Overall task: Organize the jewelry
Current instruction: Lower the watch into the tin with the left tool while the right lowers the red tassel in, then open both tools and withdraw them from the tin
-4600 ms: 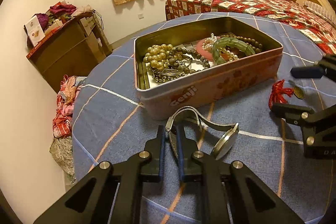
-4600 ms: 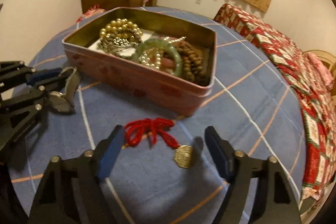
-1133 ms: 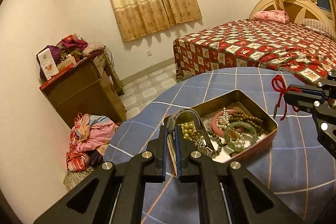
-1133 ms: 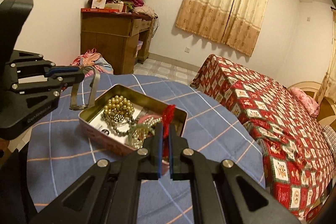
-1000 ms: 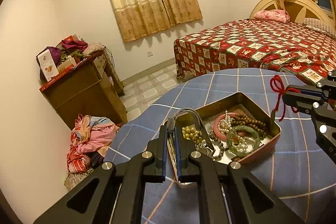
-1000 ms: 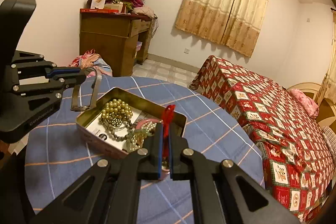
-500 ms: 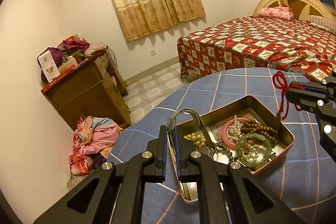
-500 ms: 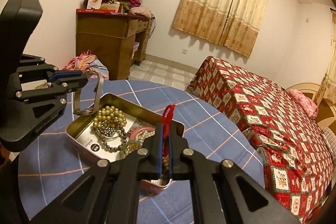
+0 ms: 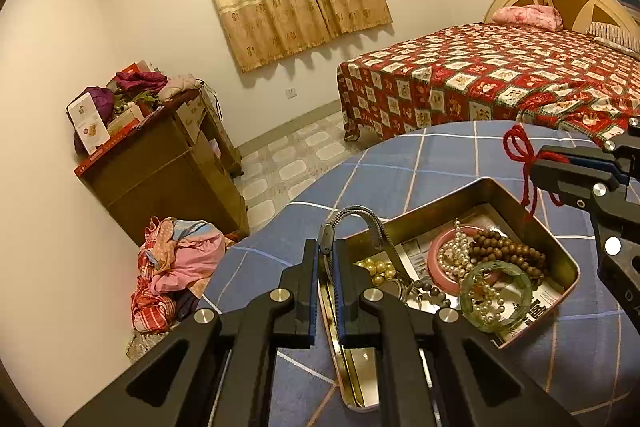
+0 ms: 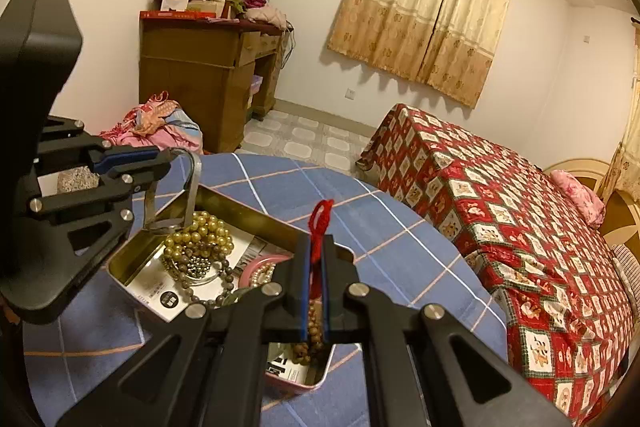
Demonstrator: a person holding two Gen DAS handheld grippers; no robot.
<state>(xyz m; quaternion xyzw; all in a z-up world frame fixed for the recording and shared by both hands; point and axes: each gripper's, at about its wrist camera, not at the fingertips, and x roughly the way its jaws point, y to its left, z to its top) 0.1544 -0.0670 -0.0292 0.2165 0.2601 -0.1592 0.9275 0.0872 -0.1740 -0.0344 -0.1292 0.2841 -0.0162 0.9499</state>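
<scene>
An open metal tin (image 9: pixel 560 255) (image 10: pixel 132 255) sits on the blue checked table and holds pearl beads (image 10: pixel 200 235), brown wooden beads (image 9: pixel 508 251), a pink bangle (image 9: pixel 436 259) and a green bangle (image 9: pixel 496 295). My left gripper (image 9: pixel 326 251) (image 10: pixel 164 157) is shut on a silver mesh-band watch (image 9: pixel 360 215) (image 10: pixel 192 187), held above the tin's left end. My right gripper (image 10: pixel 316 247) (image 9: pixel 540 171) is shut on a red cord charm (image 10: pixel 320 223) (image 9: pixel 520 155), held above the tin's right end.
The round table (image 9: pixel 420 155) has a blue checked cloth. A wooden cabinet (image 9: pixel 160 167) piled with clothes stands against the wall, with a heap of clothes (image 9: pixel 176 267) on the floor. A bed with a red patterned cover (image 9: pixel 500 75) lies beyond the table.
Both grippers picked their items off the table, rose, and now hover over the tin. In the last second both have come lower and closer over the tin.
</scene>
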